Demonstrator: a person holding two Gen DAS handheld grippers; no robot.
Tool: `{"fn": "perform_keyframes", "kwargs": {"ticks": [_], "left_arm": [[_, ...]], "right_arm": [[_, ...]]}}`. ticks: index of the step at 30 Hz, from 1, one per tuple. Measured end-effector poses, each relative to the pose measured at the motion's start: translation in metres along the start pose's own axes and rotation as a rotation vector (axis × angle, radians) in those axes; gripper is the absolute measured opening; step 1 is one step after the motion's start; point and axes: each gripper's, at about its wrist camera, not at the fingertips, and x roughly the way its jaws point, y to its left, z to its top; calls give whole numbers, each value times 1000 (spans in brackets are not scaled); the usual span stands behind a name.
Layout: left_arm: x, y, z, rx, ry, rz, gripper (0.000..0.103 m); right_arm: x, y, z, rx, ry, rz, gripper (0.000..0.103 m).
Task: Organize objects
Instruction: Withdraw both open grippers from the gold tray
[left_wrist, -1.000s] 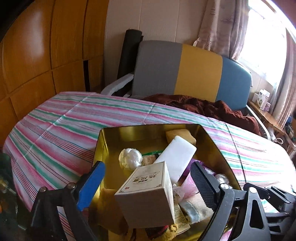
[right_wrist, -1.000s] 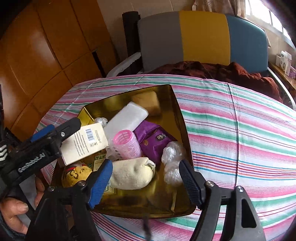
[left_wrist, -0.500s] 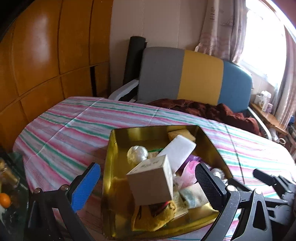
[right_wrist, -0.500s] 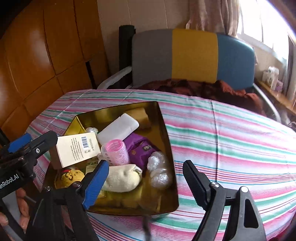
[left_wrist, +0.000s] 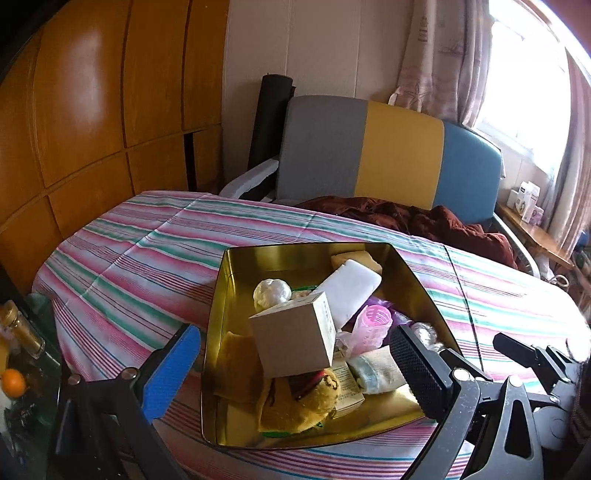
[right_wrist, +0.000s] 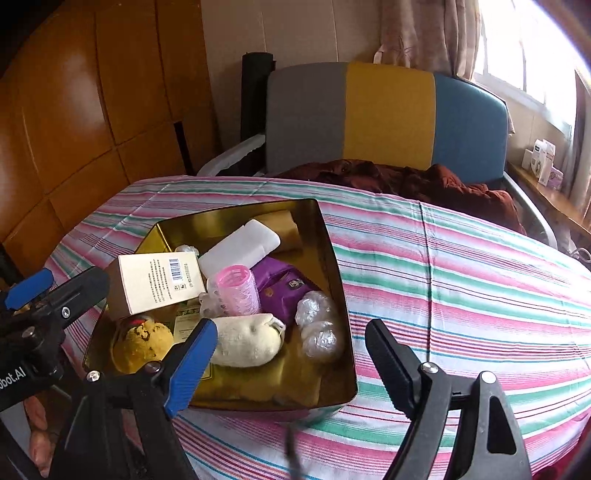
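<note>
A gold tin (left_wrist: 306, 249) on the striped table holds a tilted cardboard box (left_wrist: 291, 339), a white block (left_wrist: 349, 291), a pink hair roller (left_wrist: 373, 325), a yellow plush toy (left_wrist: 299, 402) and a cream sock (left_wrist: 376, 369). My left gripper (left_wrist: 291, 373) hovers open at the tin's near edge, its pads clear of the box. From the right wrist, the tin (right_wrist: 236, 214) also shows a purple pouch (right_wrist: 284, 291) and clear wrapped balls (right_wrist: 317, 325). My right gripper (right_wrist: 291, 365) stands open over the tin's near right corner, holding nothing.
A grey, yellow and blue chair (left_wrist: 369, 155) with a brown cloth (left_wrist: 424, 221) stands behind the table. Wooden panels (left_wrist: 92, 129) line the left. A low glass table with a bottle (left_wrist: 22, 332) and an orange (left_wrist: 13, 382) is at the near left. A hand (right_wrist: 37, 432) grips the left gripper.
The left gripper has drawn back from the cardboard box, which stays tilted in the tin. The right gripper's jaws have spread wider and it has backed off slightly.
</note>
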Motion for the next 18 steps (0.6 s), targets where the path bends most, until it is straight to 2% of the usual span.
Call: {"fn": "perform_keyframes", "kwargs": {"ticks": [5, 10, 18], "left_arm": [[2, -6, 0, 21, 21, 58, 103], [5, -6, -2, 17, 45, 51, 103], [2, -5, -5, 10, 20, 46, 103]], "right_arm": [[-4, 0, 0, -3, -12, 0, 84], [-4, 3, 0, -14, -12, -2, 84], [-3, 4, -1, -15, -12, 0, 84]]}}
